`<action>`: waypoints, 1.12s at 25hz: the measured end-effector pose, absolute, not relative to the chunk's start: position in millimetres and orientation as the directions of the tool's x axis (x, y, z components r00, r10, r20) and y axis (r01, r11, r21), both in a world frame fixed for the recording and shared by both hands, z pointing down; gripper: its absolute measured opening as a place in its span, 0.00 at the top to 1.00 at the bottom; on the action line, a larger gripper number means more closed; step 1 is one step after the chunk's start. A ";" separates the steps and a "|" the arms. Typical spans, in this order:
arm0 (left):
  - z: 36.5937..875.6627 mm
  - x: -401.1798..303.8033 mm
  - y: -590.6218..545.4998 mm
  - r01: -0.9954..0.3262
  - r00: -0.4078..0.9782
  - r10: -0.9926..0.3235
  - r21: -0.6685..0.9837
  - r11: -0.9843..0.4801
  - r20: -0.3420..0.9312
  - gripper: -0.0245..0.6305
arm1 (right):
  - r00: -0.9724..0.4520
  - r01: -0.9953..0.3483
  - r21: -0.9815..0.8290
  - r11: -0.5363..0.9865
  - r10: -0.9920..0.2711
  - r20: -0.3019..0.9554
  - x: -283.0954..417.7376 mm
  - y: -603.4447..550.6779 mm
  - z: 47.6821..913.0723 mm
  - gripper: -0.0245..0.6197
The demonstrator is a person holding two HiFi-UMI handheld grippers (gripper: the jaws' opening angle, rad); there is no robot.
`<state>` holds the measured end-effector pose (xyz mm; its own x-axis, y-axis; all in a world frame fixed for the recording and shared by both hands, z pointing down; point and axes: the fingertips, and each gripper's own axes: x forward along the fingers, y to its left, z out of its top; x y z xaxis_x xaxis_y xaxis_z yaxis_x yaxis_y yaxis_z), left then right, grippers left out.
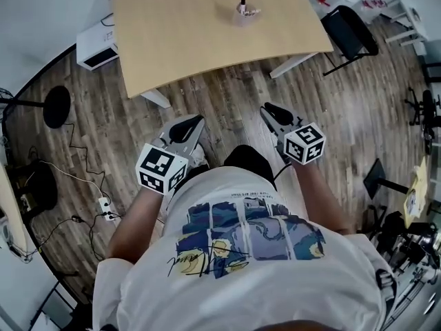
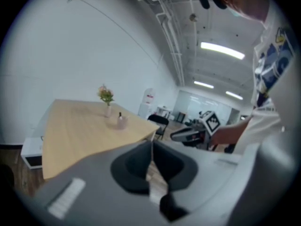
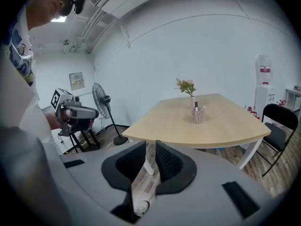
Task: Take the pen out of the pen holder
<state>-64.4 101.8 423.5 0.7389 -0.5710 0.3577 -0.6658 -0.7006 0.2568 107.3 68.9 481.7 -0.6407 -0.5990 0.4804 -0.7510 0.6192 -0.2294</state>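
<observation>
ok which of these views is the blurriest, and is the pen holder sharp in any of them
Left gripper view: softest, smeared all over, the pen holder a pale blob, ceiling lights blown out. Right gripper view: sharpest, the holder's mesh shows, walls bowed by the wide lens. Head view: fairly crisp, but the holder is tiny and the table edges curve.

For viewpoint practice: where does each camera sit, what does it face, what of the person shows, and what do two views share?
Head view: on the head, facing down at table; shirt, left gripper, right gripper show.
Left gripper view: on that gripper, facing the table, jaws shut; forearm shows.
Right gripper view: likewise, jaws apart; shirt shows.
Shared by all: pen holder.
</observation>
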 end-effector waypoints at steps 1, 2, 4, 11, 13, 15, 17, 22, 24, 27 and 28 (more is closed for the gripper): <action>424.0 -68.6 96.2 -0.665 0.740 -0.570 0.264 -0.698 0.356 0.94 | -0.630 -0.759 -0.222 0.611 -0.607 0.484 107.5 58.6 482.7 0.87; 423.4 -71.9 90.8 -0.665 0.741 -0.571 0.271 -0.696 0.352 0.94 | -0.621 -0.767 -0.217 0.604 -0.614 0.487 109.0 47.9 483.4 0.87; 421.5 -76.9 79.0 -0.666 0.742 -0.575 0.288 -0.688 0.344 0.95 | -0.603 -0.782 -0.212 0.586 -0.627 0.493 115.3 23.5 483.7 0.87; 420.6 -81.8 25.2 -0.714 0.698 -0.616 0.291 -0.637 0.365 0.95 | -0.583 -0.805 -0.220 0.551 -0.669 0.461 142.7 -90.7 485.7 0.87; 419.0 -79.3 6.8 -0.735 0.676 -0.635 0.290 -0.613 0.374 0.95 | -0.587 -0.805 -0.236 0.544 -0.670 0.455 149.6 -125.2 488.7 0.87; 415.4 -74.1 -12.5 -0.757 0.652 -0.654 0.276 -0.593 0.384 0.95 | -0.596 -0.800 -0.266 0.538 -0.667 0.447 155.8 -157.1 491.2 0.87; 411.9 -68.2 -32.1 -0.773 0.632 -0.669 0.261 -0.578 0.391 0.95 | -0.604 -0.796 -0.297 0.527 -0.667 0.436 160.2 -186.2 495.7 0.86; 407.8 -56.0 -70.3 -0.801 0.596 -0.692 0.248 -0.544 0.408 0.95 | -0.610 -0.791 -0.371 0.486 -0.668 0.427 165.1 -244.4 517.8 0.83; 407.3 -50.0 -82.0 -0.809 0.585 -0.696 0.243 -0.535 0.416 0.95 | -0.607 -0.791 -0.404 0.459 -0.673 0.422 168.7 -262.9 526.3 0.83; 406.7 -46.1 -94.3 -0.822 0.566 -0.700 0.238 -0.517 0.435 0.95 | -0.602 -0.787 -0.455 0.416 -0.680 0.419 169.5 -282.9 539.7 0.81; 406.3 -45.2 -97.5 -0.827 0.559 -0.702 0.237 -0.510 0.442 0.95 | -0.601 -0.784 -0.472 0.402 -0.680 0.419 169.5 -288.5 544.2 0.81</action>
